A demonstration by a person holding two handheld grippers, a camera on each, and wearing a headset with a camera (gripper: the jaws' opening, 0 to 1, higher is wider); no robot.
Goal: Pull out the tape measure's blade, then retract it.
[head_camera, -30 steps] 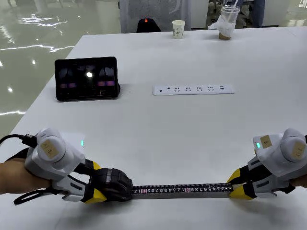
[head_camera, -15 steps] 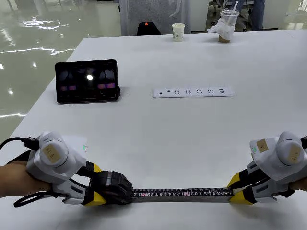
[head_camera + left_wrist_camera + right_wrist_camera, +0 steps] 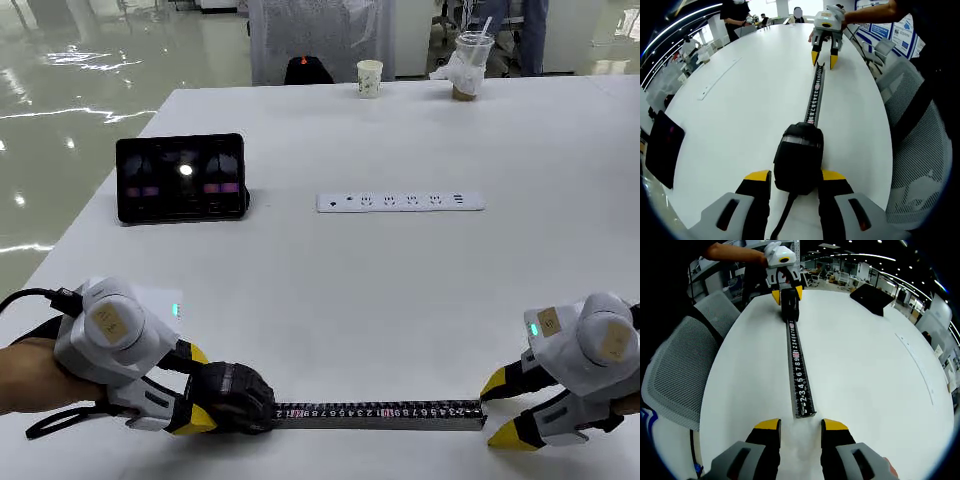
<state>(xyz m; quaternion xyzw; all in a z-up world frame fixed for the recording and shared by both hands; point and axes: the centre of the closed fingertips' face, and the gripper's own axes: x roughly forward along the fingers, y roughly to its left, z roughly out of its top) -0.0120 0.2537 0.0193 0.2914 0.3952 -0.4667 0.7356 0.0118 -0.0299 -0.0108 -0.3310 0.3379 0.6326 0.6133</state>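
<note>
— Your left gripper (image 3: 197,387) is clamping its jaws on the tape measure's black case (image 3: 232,396) at the lower left of the head view. The case is sitting on the white worktop (image 3: 400,280).

— Your right gripper (image 3: 502,410), at the lower right, is holding its jaws apart. The blade (image 3: 380,412) is lying flat along the bottom of the frame between the two grippers. Its end hook (image 3: 803,413) is resting just in front of those open jaws, with nothing gripping it.

— I'm judging the pull-out as done and the retraction as the step coming up. The case is looking rigid and chunky, so you're gripping it in a good place, across its flanks.

— I'm guessing the blade is thin, springy steel: stiff lengthwise, slippery and sharp at the edges. If you're taking hold of it, be pinching at the end hook, with the flat faces between the jaws.

— I cannot tell whether a lock is holding the blade out. If it's running back freely it may whip, so be keeping that case pinned down.
</note>
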